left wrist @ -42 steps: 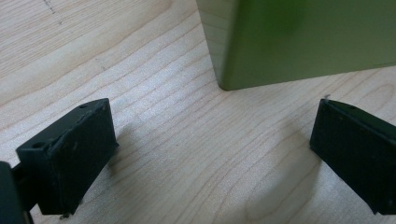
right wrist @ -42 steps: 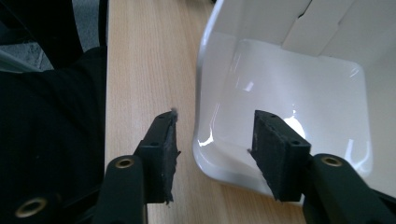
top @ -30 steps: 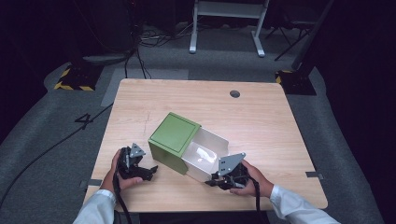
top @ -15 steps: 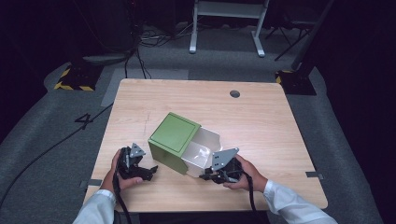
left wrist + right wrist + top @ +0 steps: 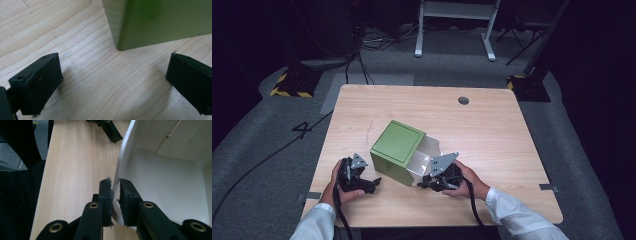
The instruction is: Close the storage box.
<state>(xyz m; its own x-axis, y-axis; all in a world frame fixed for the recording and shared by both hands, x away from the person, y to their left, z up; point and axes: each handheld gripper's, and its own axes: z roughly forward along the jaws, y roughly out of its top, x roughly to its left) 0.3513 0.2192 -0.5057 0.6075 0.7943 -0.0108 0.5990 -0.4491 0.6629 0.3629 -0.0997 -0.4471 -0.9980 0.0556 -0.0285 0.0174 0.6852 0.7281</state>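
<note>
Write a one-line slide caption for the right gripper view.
Right gripper shut on the white flap of the open box, above the wooden table.

You sit at a pale wooden counter (image 5: 492, 130) on grey carpet (image 5: 267, 165) in a dark room. Black cables (image 5: 362, 47) and a white metal frame (image 5: 457, 25) lie beyond it.

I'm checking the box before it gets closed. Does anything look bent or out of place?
Yes. The right gripper pinches a white flap of the green box, and that flap bows in a curve. The box lies on its side, askew on the table.
</note>
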